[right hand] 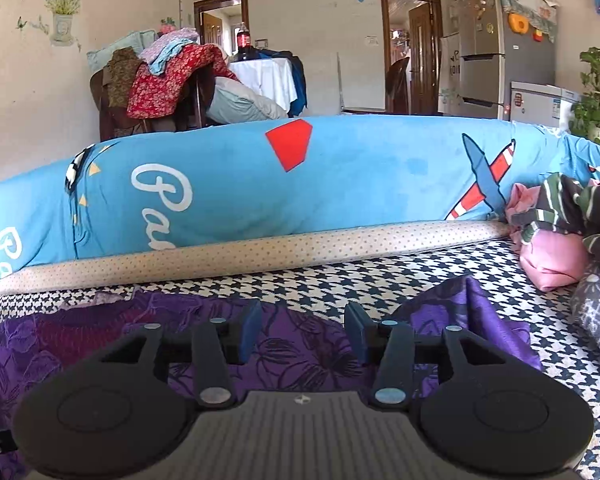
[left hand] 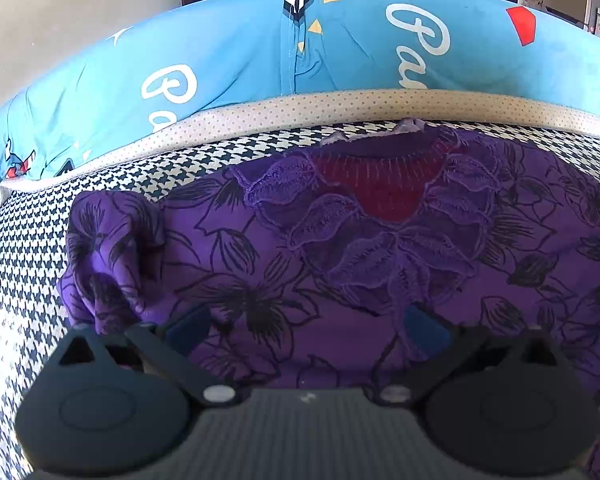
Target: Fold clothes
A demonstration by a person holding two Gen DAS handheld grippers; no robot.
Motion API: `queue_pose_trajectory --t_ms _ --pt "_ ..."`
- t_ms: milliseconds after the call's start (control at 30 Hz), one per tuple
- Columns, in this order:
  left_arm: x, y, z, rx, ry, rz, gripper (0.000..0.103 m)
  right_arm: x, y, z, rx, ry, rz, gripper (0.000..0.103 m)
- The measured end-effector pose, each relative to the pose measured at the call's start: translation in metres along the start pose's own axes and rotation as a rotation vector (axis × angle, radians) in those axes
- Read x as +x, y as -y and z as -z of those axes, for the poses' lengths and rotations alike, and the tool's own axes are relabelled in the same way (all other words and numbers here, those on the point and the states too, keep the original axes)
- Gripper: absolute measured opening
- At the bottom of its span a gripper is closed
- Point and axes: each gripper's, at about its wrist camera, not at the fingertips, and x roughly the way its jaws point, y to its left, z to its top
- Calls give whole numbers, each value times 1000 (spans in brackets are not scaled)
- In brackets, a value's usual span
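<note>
A purple top point(left hand: 340, 248) printed with dark flowers lies front up on a black-and-white houndstooth sheet point(left hand: 24, 248), its red-lined neckline point(left hand: 380, 184) toward the far edge. Its left sleeve point(left hand: 108, 256) is bunched at the left side. My left gripper point(left hand: 308, 332) hovers low over the chest, jaws wide open, nothing between them. In the right wrist view the same purple top point(right hand: 292, 344) lies under my right gripper point(right hand: 302, 330), whose blue pads point(right hand: 250, 330) stand apart with only flat cloth beneath them. A crumpled purple sleeve point(right hand: 464, 308) rises just right of it.
A long blue bolster point(right hand: 300, 184) with white lettering and a dotted beige roll point(right hand: 260, 252) border the far side. A pink cloth point(right hand: 552, 256) and a green-striped garment point(right hand: 572, 208) lie at the right. A chair heaped with clothes point(right hand: 160, 80) stands beyond.
</note>
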Motion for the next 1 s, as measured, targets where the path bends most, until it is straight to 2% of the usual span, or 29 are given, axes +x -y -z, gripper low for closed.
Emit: queue_pose_trajectory --t_ms 333,567,733,1000 --pt "7 -5 -3 -17 -14 1 103 21 -28 8 -6 -67 -92 54" --pt "16 -8 -4 -35 -30 1 103 36 -52 12 -47 -85 -161 73" --pt "21 -13 -6 -57 -37 -5 103 49 -66 15 -88 -95 -195 77" --pt "31 -27 -9 -124 -66 -14 103 60 -75 7 -35 -81 -259 85"
